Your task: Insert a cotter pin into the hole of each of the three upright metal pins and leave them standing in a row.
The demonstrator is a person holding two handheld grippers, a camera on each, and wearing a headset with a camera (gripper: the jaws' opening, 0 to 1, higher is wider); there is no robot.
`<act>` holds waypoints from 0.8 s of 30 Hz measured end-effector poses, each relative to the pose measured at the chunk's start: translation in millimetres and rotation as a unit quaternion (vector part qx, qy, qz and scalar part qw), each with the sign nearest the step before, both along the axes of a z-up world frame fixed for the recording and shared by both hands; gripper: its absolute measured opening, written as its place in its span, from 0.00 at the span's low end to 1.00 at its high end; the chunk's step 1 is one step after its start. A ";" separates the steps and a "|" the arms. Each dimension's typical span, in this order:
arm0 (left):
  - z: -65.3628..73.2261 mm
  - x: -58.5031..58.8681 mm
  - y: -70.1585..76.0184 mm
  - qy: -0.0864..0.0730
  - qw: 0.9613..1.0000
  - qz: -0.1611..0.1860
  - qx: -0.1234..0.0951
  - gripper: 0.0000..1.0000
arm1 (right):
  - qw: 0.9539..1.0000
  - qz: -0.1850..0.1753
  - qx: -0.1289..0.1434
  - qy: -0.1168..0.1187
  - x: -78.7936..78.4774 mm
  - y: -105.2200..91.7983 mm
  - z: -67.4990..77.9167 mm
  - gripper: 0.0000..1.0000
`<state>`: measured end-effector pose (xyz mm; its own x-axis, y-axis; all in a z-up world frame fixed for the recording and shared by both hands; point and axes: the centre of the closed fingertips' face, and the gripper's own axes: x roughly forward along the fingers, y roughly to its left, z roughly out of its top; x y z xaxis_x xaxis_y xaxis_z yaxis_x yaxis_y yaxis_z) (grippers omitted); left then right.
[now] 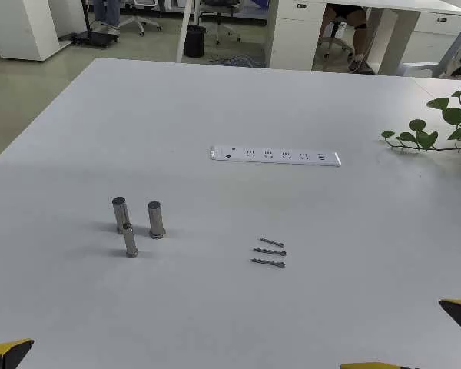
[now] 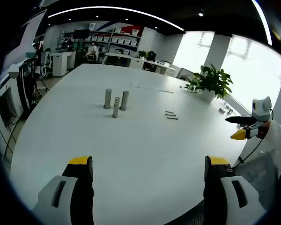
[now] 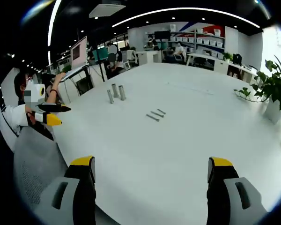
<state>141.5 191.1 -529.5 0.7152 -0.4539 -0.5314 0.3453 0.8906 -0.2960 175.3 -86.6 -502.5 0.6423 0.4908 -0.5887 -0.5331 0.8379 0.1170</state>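
Three upright metal pins (image 1: 130, 240) stand in a tight cluster on the white table (image 1: 215, 108), left of centre. Three small cotter pins (image 1: 269, 252) lie side by side to their right. My left gripper (image 2: 149, 183) is open and empty, well short of the metal pins (image 2: 116, 107) and the cotter pins (image 2: 171, 115). My right gripper (image 3: 151, 183) is open and empty too, with the cotter pins (image 3: 155, 114) and metal pins (image 3: 116, 91) far ahead. In the head view a yellow fingertip (image 1: 6, 352) shows at the bottom left corner and another fingertip (image 1: 457, 311) at the bottom right.
A white power strip (image 1: 276, 156) lies flat behind the parts. A trailing green plant (image 1: 438, 127) reaches in over the table's right edge. Office chairs and desks stand beyond the far edge. Bare tabletop lies between the grippers and the parts.
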 end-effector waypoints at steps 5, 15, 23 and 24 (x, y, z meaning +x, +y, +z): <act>1.9 -3.1 -1.5 0.004 1.000 -0.002 -0.014 0.99 | 1.000 0.005 0.000 0.009 -3.4 3.8 -4.7 0.98; -4.3 -5.2 3.1 0.016 1.000 -0.003 -0.005 0.99 | 1.000 0.013 -0.004 0.013 -4.1 6.1 -7.4 0.98; -6.4 -4.7 0.1 0.027 1.000 -0.016 0.003 0.96 | 1.000 0.017 -0.008 0.019 -0.3 2.3 -7.8 0.98; -5.0 -3.3 -0.1 0.023 1.000 -0.017 0.005 0.96 | 1.000 0.018 -0.009 0.018 1.4 1.4 -7.2 0.98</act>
